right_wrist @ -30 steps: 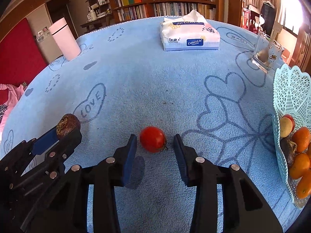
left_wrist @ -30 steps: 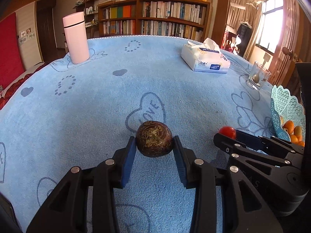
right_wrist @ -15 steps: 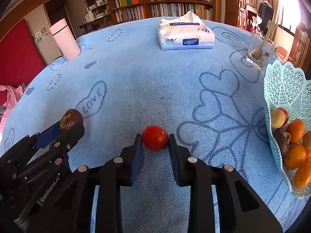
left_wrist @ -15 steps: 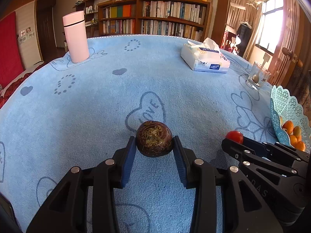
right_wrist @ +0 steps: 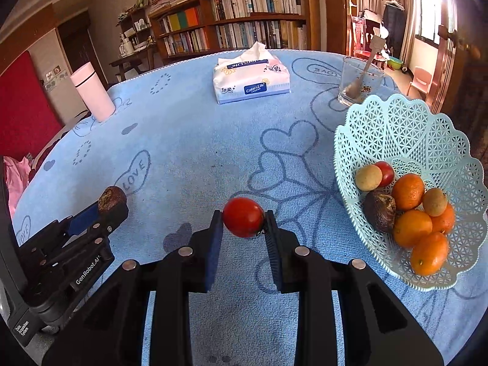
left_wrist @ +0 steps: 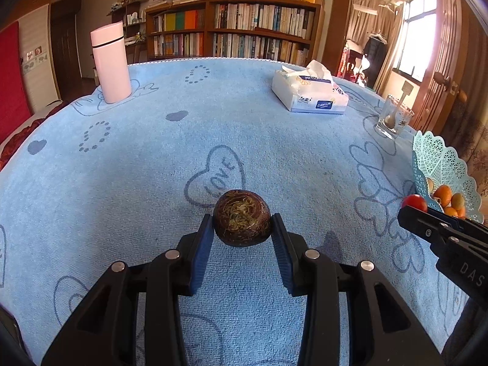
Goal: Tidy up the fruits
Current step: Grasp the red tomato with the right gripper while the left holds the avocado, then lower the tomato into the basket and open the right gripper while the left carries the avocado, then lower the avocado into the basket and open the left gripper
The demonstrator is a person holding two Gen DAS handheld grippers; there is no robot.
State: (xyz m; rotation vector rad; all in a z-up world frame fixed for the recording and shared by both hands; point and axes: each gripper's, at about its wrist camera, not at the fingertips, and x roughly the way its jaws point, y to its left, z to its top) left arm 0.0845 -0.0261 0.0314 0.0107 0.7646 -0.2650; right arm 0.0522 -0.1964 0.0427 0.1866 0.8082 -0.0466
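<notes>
My left gripper (left_wrist: 242,228) is shut on a dark brown, fibrous round fruit (left_wrist: 242,217), held just above the blue cloth. In the right wrist view this gripper (right_wrist: 103,210) sits at the left with the brown fruit (right_wrist: 111,196) at its tip. My right gripper (right_wrist: 243,222) is shut on a red tomato (right_wrist: 243,216), lifted off the cloth; its shadow lies below to the left. The tomato (left_wrist: 414,202) also shows at the right edge of the left wrist view. A light blue lattice basket (right_wrist: 405,128) to the right holds several oranges, small fruits and a dark one.
A blue heart-patterned cloth (left_wrist: 152,167) covers the table. A pink flask (left_wrist: 110,62) stands far left, a tissue pack (right_wrist: 250,80) at the back centre, and a glass with a spoon (right_wrist: 358,82) behind the basket. Bookshelves stand beyond the table.
My right gripper closed on the red tomato, lifted it off the cloth and carried it rightward toward the basket. The left gripper kept still with the brown fruit.
</notes>
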